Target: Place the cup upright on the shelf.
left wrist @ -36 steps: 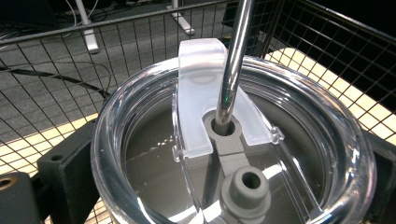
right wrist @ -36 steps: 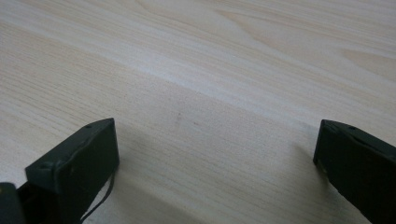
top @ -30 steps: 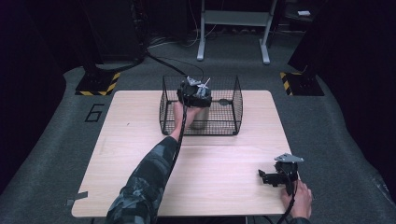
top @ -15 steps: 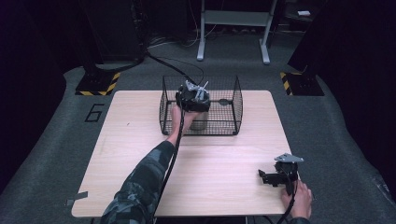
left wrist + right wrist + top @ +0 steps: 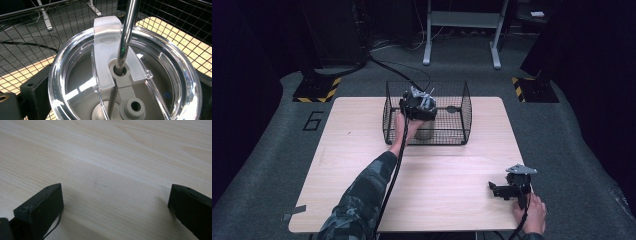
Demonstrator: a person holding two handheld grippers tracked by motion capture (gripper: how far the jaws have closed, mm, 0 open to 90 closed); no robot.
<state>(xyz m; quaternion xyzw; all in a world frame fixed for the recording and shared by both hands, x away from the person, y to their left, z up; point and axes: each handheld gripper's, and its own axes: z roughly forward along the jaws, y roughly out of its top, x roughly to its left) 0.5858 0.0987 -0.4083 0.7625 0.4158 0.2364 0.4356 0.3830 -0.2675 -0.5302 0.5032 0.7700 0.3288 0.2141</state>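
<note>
Over the last second the left claw [image 5: 418, 106] has barely shifted, still poised in the wire basket [image 5: 462, 107] at the far side of the tabletop [image 5: 362, 145]. Its jaws sit either side of a tumbler [image 5: 424, 131], whose clear lid [image 5: 125, 75] and metal straw [image 5: 127, 32] lie right below and ahead of it; whether they press its sides I cannot tell. That stillness suggests a grip being settled before lifting. The right claw [image 5: 508, 190] has stayed low over bare wood, jaws spread wide, holding nothing.
</note>
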